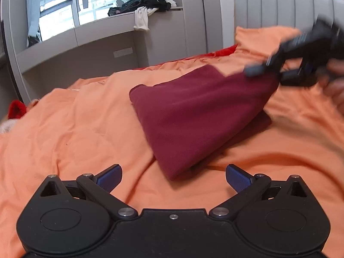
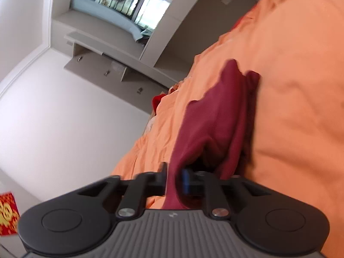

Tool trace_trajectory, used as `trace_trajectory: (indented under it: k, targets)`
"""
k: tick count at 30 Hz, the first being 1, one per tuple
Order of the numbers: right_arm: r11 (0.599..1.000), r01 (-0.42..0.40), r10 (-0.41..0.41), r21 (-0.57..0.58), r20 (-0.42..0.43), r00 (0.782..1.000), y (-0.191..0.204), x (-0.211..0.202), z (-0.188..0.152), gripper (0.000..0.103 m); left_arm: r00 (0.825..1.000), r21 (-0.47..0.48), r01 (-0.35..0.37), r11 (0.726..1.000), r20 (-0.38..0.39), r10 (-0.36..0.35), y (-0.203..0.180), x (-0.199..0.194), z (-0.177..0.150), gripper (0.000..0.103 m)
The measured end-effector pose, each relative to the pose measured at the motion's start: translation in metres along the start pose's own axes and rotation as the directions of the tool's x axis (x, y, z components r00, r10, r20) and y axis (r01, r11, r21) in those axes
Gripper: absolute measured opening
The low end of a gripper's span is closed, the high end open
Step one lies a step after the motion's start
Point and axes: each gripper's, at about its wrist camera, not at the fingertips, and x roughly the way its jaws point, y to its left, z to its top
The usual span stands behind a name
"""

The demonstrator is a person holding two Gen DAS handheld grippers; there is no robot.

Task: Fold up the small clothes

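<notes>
A dark red garment (image 1: 193, 111) lies folded on the orange bedsheet (image 1: 75, 129). My left gripper (image 1: 173, 177) is open and empty, just short of the garment's near corner. My right gripper (image 1: 268, 71), blurred at the upper right in the left wrist view, is shut on the garment's far right edge and holds it lifted off the bed. In the right wrist view the right gripper (image 2: 175, 178) pinches the dark red garment (image 2: 210, 116), which hangs from the fingers down to the sheet (image 2: 290, 86).
A grey padded headboard (image 1: 286, 6) stands behind an orange pillow (image 1: 258, 40). A grey window ledge (image 1: 129, 28) holds a pile of dark clothes (image 1: 146, 2). A red item (image 1: 17, 108) lies at the bed's left edge.
</notes>
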Motion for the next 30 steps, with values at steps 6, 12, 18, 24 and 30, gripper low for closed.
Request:
trace_trajectory:
  k: [6, 12, 18, 24, 30]
  targets:
    - [0.999, -0.043, 0.043, -0.030, 0.001, 0.999, 0.025, 0.000, 0.018, 0.006, 0.996, 0.059, -0.091, 0.994, 0.008, 0.091, -0.011, 0.033, 0.010, 0.102]
    - [0.997, -0.078, 0.078, 0.010, 0.026, 0.997, 0.016, -0.006, 0.014, 0.006, 0.975, 0.002, -0.221, 0.975, -0.032, 0.221, 0.007, 0.056, 0.013, 0.103]
    - [0.998, -0.043, 0.042, 0.050, 0.023, 0.999, -0.017, -0.003, -0.020, 0.005, 0.966, -0.086, -0.256, 0.963, -0.059, 0.252, 0.036, 0.048, 0.003, 0.103]
    - [0.987, -0.016, 0.016, 0.162, 0.001, 1.000, -0.073, 0.009, -0.052, 0.005, 0.969, -0.087, -0.235, 0.968, -0.103, 0.226, 0.036, 0.051, -0.010, 0.103]
    - [0.990, -0.024, 0.026, 0.138, -0.011, 1.000, -0.062, -0.015, -0.043, 0.063, 0.980, -0.021, -0.140, 0.990, -0.143, 0.136, 0.040, 0.030, -0.014, 0.102]
